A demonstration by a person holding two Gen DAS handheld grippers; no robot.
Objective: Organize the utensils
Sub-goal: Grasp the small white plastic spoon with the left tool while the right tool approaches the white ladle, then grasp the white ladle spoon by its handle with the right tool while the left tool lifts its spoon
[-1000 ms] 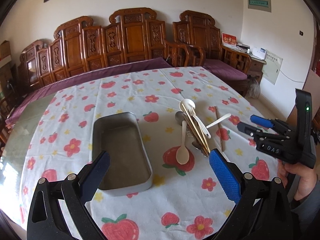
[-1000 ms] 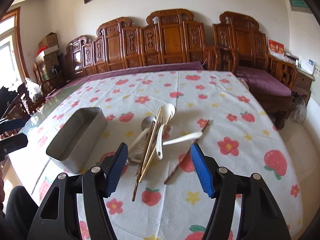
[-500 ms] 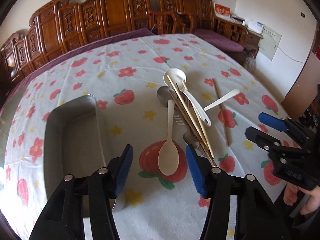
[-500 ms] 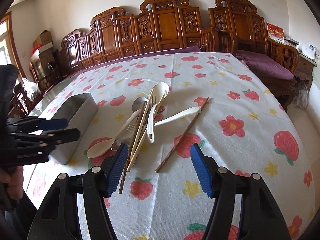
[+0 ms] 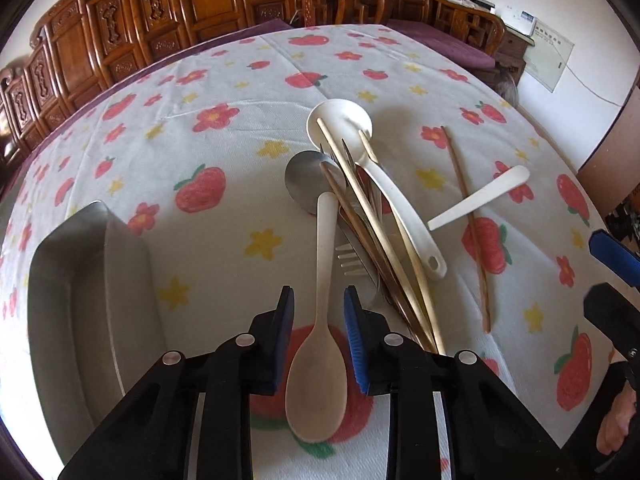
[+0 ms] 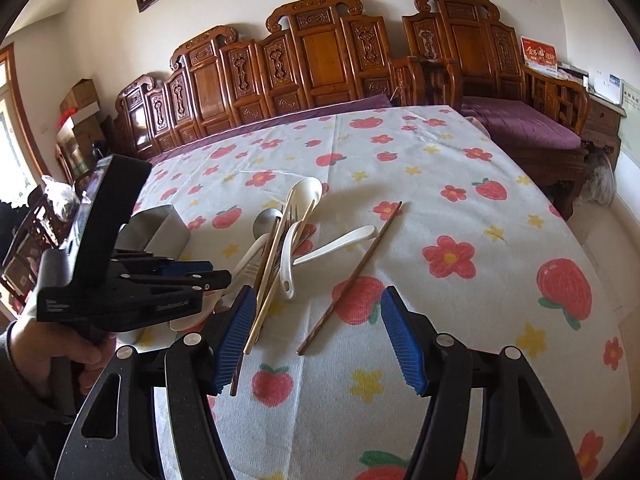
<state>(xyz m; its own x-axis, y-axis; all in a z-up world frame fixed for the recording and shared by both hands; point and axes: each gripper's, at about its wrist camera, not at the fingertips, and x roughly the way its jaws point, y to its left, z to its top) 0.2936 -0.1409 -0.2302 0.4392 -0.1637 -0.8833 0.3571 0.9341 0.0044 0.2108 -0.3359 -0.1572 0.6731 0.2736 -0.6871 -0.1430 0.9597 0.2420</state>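
1. Pale spoon [image 5: 320, 320] lies on the tablecloth [image 5: 224, 208], beside the utensil pile [image 5: 372, 216].
2. Left gripper [image 5: 319, 306]: jaws just closing astride its handle; contact apparently not made.
3. Right gripper [image 6: 318, 332]: jaws spread, empty.
4. Metal tray [image 5: 72, 280] lies left.

1. The left wrist view looks steeply down along its fingers [image 5: 285, 322] at the table [image 5: 240, 128], close above it, facing the chairs [image 5: 120, 32] at the far side.
2. A spoon [image 5: 320, 340] fills the near centre of that view; the tin [image 5: 92, 304] sits at its lower left.
3. The right wrist view looks less steeply down along its fingers [image 6: 236, 332], from a little farther back, and takes in the wall [image 6: 100, 40] and chairs.
4. Both views share the utensil pile [image 5: 372, 208], the lone chopstick [image 6: 352, 276], the tin and the cloth.
5. Each view catches the other gripper: the right gripper [image 5: 612, 280] at the left view's right edge, the left gripper [image 6: 208, 276] at the right view's left.
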